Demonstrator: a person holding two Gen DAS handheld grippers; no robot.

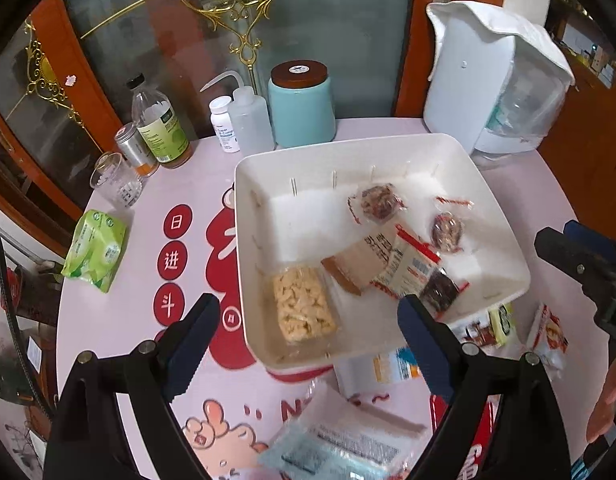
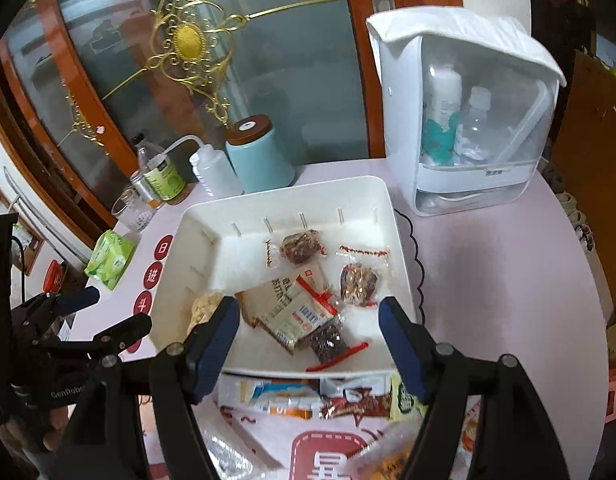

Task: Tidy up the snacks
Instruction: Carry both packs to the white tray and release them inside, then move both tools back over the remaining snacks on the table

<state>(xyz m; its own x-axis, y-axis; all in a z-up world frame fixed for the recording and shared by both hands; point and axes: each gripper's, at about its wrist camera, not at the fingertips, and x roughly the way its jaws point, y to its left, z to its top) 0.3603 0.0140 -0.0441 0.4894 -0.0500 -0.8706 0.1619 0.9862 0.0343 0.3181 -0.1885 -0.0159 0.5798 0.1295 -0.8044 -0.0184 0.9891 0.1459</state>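
A white tray (image 1: 504,240) sits mid-table on the pink mat. Inside it lie a clear pack of pale crackers (image 1: 303,312), a brown packet (image 1: 360,268), a white-and-red packet (image 1: 412,268) and two round dark nut sweets (image 1: 378,202) (image 1: 448,230). My left gripper (image 1: 308,308) hangs open over the tray's near-left corner, nothing between its pads. My right gripper (image 2: 308,308) is open over the tray's (image 2: 291,188) near edge, also holding nothing. Loose wrapped snacks (image 2: 356,404) lie on the table in front of the tray, with a bluish clear pack (image 1: 340,444) below the left gripper.
Behind the tray stand a teal canister (image 1: 301,108), a squeeze bottle (image 1: 249,120), a pill bottle (image 1: 223,124), a glass bottle (image 1: 159,128) and a glass cup (image 1: 115,180). A green tissue pack (image 1: 95,252) lies left. A white storage box (image 2: 468,112) stands back right.
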